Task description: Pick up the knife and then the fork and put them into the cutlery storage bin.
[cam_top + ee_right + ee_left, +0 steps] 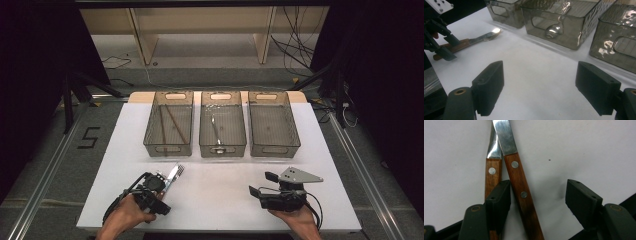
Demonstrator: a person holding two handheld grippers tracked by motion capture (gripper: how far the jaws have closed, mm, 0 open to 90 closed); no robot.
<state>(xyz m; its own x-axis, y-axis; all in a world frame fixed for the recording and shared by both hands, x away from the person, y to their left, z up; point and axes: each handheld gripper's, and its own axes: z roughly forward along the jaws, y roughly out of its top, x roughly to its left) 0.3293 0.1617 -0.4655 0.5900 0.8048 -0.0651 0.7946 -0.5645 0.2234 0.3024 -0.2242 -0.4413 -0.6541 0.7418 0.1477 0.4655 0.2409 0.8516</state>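
Observation:
Two wooden-handled pieces of cutlery (174, 175) lie side by side on the white table (220, 200), metal ends pointing toward the bins. My left gripper (159, 184) is low over their handles with its jaws apart. In the left gripper view one riveted handle (520, 185) lies between the jaws of my left gripper (539, 191), close against the left pad, with a wide gap to the right pad. The second handle (492, 172) runs under the left jaw. My right gripper (262, 183) rests open on the table at the right, and nothing lies between the jaws of the right gripper (541, 85).
Three clear grey bins stand in a row at the back. The left bin (150, 135) holds two thin brown sticks, the middle bin (204, 135) a spoon (554, 30), and the right bin (295, 135) nothing I can see. White table lies between the two grippers.

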